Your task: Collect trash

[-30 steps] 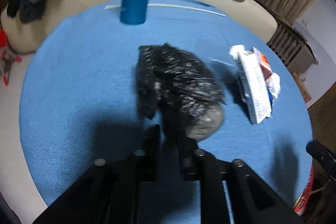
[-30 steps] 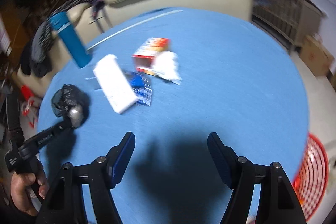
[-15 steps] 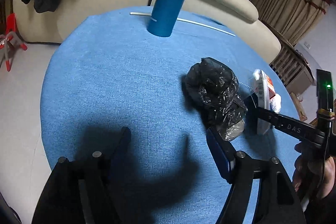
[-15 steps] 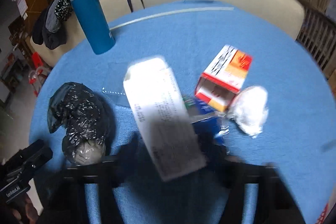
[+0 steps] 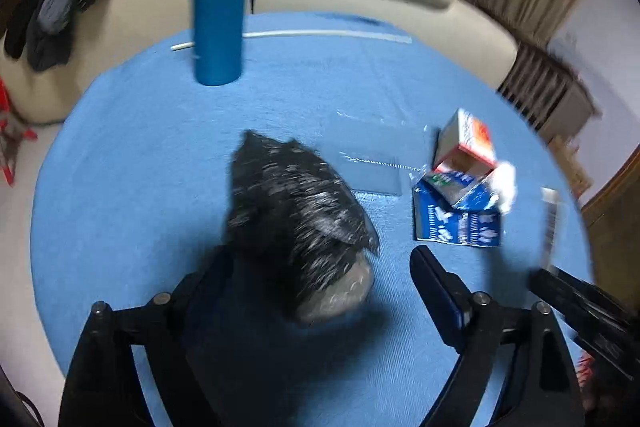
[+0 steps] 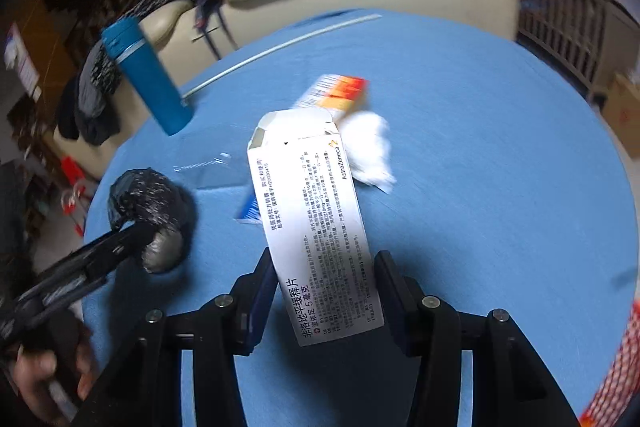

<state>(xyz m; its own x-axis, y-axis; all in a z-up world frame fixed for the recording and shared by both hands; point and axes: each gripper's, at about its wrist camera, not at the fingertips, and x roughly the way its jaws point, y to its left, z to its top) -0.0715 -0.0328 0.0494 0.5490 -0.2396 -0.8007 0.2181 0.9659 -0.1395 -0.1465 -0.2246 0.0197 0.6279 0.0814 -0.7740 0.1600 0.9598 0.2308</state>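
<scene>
Right wrist: blue flask (image 6: 146, 77) behind black bag (image 6: 150, 205).

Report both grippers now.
Left gripper: open, astride the black bag.
Right gripper: shut on the white box.

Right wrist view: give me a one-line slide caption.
Right gripper shut on white medicine box above blue table; black bag lies left.

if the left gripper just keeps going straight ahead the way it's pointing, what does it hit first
Most likely the black trash bag: it lies on the blue table directly ahead of the open left gripper, between its fingers. The blue bottle stands farther back.
</scene>
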